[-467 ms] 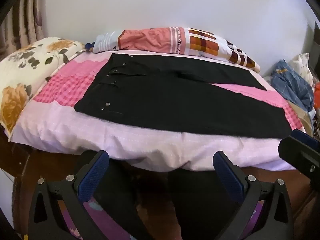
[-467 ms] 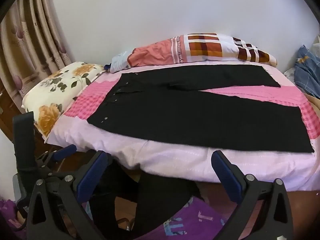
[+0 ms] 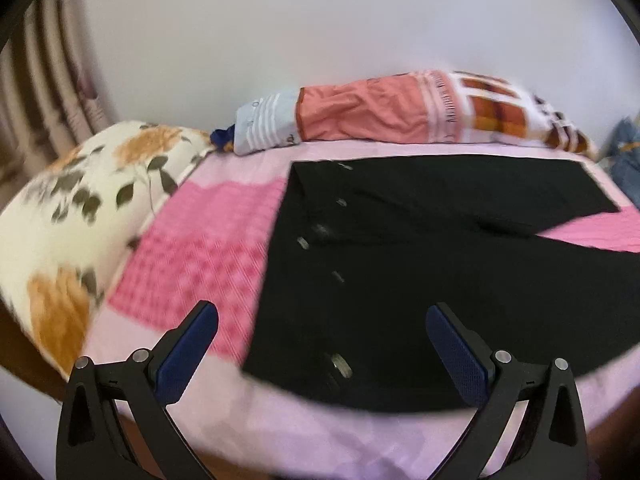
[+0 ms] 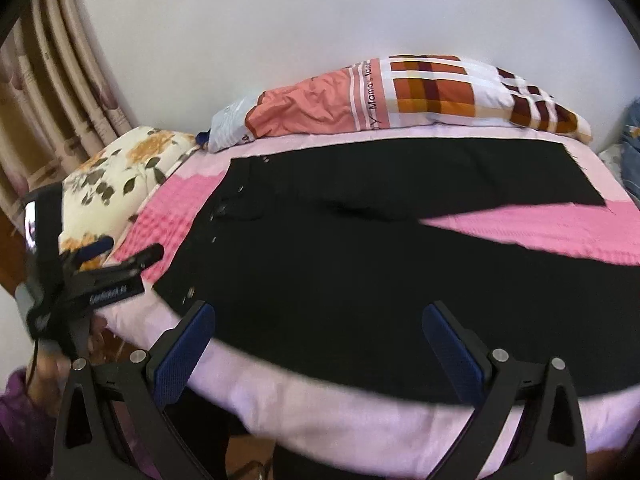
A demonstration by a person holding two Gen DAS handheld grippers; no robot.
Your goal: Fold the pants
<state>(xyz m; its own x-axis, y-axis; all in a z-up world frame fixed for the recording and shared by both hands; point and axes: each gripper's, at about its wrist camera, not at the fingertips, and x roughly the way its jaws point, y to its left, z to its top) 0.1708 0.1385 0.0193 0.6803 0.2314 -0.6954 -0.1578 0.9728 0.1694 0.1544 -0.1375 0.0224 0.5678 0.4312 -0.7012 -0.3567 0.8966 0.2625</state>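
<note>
Black pants [image 3: 420, 264] lie flat on the pink bed cover [image 3: 200, 264], waistband with metal studs to the left, two legs spread to the right. In the left wrist view my left gripper [image 3: 322, 316] is open over the near waistband corner, nothing between its blue pads. The right wrist view shows the same pants [image 4: 340, 264]; my right gripper [image 4: 318, 314] is open above the near leg's front edge. The left gripper [image 4: 120, 252] appears at the left of that view, held by a hand, near the waistband.
A flowered pillow [image 3: 68, 208] lies at the bed's left end. A rolled patchwork blanket [image 3: 400, 114] runs along the wall behind the pants. Blue clothing [image 4: 632, 152] sits at the far right. Curtains [image 4: 52, 92] hang at left. The bed's front edge [image 4: 360, 420] is just below the grippers.
Both grippers have moved forward and up over the bed, so the pants now fill the views. The left one has shifted toward the waistband. Both stay open.
</note>
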